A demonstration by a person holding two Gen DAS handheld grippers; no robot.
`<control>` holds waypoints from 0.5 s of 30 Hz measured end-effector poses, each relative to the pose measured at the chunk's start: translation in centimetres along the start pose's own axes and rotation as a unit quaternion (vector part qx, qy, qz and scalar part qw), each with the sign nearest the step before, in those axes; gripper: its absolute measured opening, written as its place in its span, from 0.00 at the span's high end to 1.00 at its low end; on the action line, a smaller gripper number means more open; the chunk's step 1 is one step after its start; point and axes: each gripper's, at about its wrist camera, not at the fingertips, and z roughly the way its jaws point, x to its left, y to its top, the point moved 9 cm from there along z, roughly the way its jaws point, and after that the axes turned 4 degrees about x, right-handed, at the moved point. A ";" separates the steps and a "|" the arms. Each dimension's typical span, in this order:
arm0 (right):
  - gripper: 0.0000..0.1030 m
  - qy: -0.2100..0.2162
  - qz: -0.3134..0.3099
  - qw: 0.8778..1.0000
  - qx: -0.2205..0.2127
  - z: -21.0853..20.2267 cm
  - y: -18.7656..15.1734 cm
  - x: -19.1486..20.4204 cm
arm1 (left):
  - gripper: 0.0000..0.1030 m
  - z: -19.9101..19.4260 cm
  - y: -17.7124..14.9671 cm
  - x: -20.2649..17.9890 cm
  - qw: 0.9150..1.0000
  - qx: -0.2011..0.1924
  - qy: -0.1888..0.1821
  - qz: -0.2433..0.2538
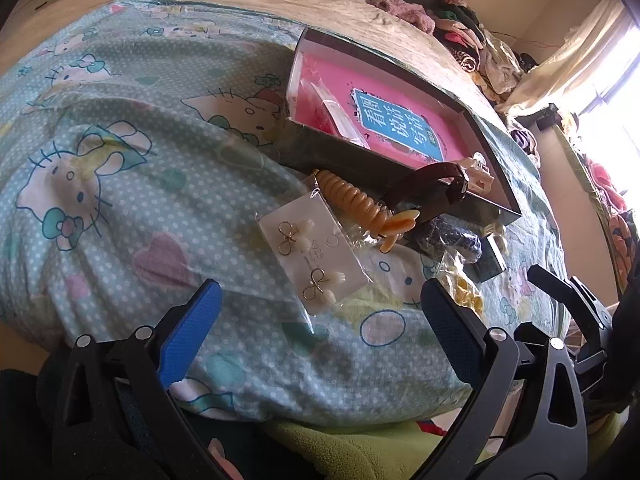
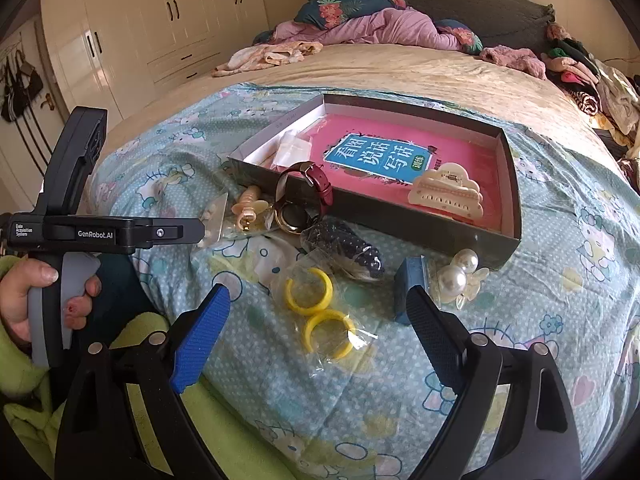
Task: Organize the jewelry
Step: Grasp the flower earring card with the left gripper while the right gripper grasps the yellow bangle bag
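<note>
A dark shallow box with a pink book and a cream hair claw inside lies on the Hello Kitty quilt; it also shows in the left wrist view. In front of it lie a bagged pair of bow earrings, a beige spiral hair tie, a red-strapped watch, a dark dotted hair piece, bagged yellow hoop earrings, a small blue box and a pearl clip. My left gripper is open above the earring card. My right gripper is open around the yellow hoops.
Piled clothes lie along the bed's far and right side. Crumpled bedding sits at the headboard. A cream wardrobe stands at the left. A green blanket lies at the near edge.
</note>
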 end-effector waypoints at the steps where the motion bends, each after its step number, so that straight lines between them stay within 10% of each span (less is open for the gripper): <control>1: 0.14 0.000 -0.004 1.000 0.002 0.2 -0.1 0.1 | 0.10 0.1 -0.1 -0.2 1.000 0.001 -0.005 -0.002; 15: 0.21 0.001 -0.049 0.998 0.044 4.2 -1.8 1.4 | 0.22 1.6 0.1 -0.6 0.999 0.010 -0.026 -0.021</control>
